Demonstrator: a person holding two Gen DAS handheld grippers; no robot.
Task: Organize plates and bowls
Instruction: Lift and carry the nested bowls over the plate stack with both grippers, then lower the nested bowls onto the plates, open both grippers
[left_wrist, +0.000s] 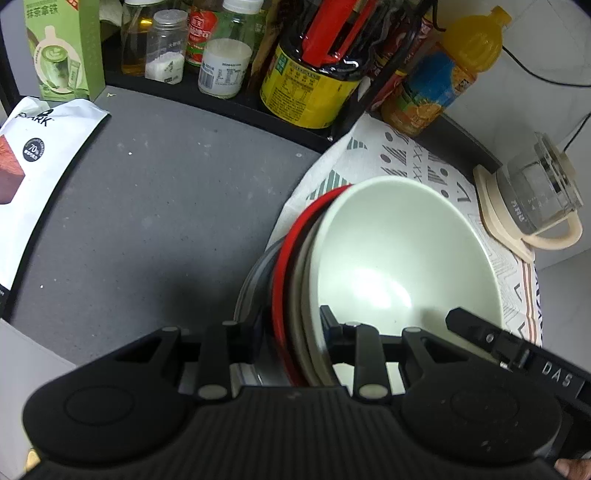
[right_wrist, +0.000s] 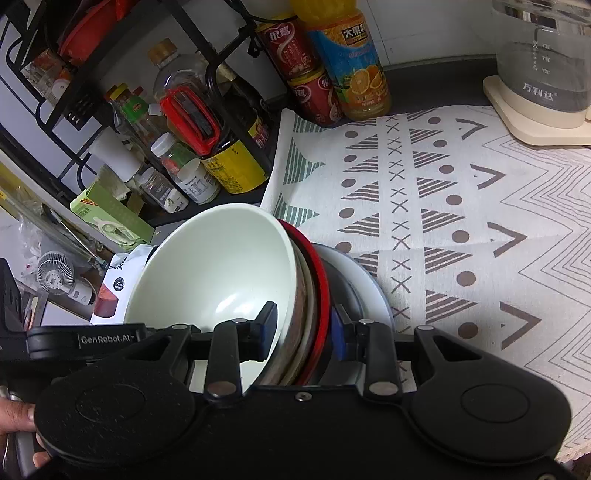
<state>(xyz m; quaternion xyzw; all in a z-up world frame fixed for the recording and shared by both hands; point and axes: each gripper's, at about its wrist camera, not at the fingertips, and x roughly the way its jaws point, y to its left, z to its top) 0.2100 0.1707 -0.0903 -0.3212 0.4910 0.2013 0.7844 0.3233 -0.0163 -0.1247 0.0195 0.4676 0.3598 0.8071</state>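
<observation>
A stack of dishes is held tilted on edge between both grippers: a pale green bowl (left_wrist: 399, 251) in front, then a beige dish (left_wrist: 299, 280), a red plate (left_wrist: 284, 258) and a grey-white plate (left_wrist: 251, 291). My left gripper (left_wrist: 291, 332) is shut across the stack's rims, one finger inside the bowl. In the right wrist view the same bowl (right_wrist: 221, 258), red plate (right_wrist: 321, 280) and white plate (right_wrist: 365, 291) sit in my right gripper (right_wrist: 303, 328), which is shut on the stack's opposite side.
A dark grey counter (left_wrist: 155, 206) lies left, with a white snack bag (left_wrist: 33, 173). A patterned cloth (right_wrist: 461, 206) covers the right side. A black rack of bottles and jars (right_wrist: 192, 155), an orange juice bottle (right_wrist: 351, 66) and a glass kettle (right_wrist: 543, 74) stand behind.
</observation>
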